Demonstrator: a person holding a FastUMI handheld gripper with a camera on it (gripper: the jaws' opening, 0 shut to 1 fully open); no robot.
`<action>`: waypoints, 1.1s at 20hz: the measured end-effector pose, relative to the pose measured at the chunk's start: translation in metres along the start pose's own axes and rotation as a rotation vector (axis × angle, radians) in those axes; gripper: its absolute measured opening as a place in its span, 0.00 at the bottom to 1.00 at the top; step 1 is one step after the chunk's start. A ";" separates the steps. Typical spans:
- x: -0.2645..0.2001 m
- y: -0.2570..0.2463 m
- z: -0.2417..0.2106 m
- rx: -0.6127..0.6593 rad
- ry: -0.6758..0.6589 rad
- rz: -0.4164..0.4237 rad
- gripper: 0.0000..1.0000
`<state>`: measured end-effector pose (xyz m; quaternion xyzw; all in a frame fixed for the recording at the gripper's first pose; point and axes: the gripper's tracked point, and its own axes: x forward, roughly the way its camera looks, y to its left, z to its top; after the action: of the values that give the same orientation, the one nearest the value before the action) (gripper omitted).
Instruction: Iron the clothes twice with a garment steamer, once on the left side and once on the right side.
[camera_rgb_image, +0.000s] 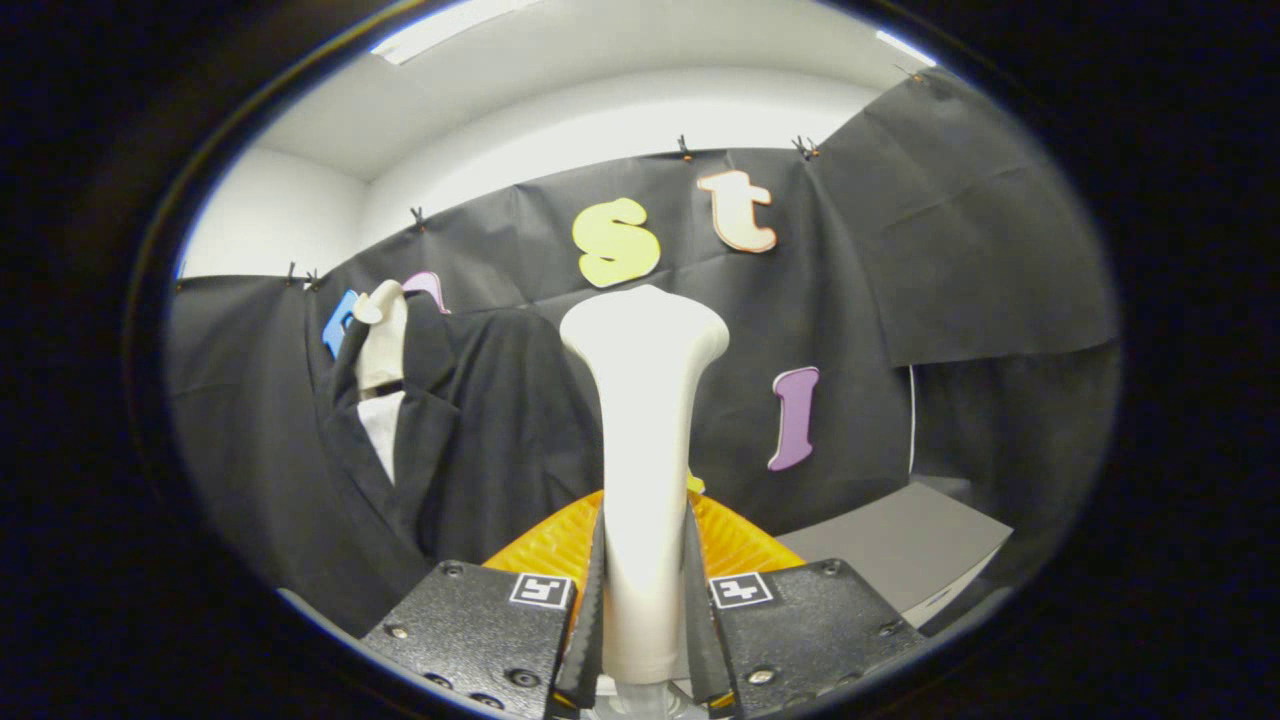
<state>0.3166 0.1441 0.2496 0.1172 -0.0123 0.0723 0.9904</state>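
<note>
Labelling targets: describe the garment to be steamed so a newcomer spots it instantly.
Start at the black cloth wall. Beyond and to the left of the tool, which is shut on the white steamer, a pale mannequin wears a dark jacket. Its lapels open over a white shirt, which sets it apart from the flat cloth.

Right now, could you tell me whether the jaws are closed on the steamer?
Closed: the gripper clamps the white steamer handle, both toothed jaws pressing its sides.
</note>
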 end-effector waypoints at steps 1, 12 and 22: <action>0.001 0.015 0.005 -0.008 -0.014 0.009 0.37; 0.013 0.121 0.009 -0.113 -0.054 0.054 0.37; 0.015 0.136 -0.050 -0.138 0.029 0.061 0.37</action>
<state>0.3117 0.2891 0.2333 0.0470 -0.0064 0.1031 0.9935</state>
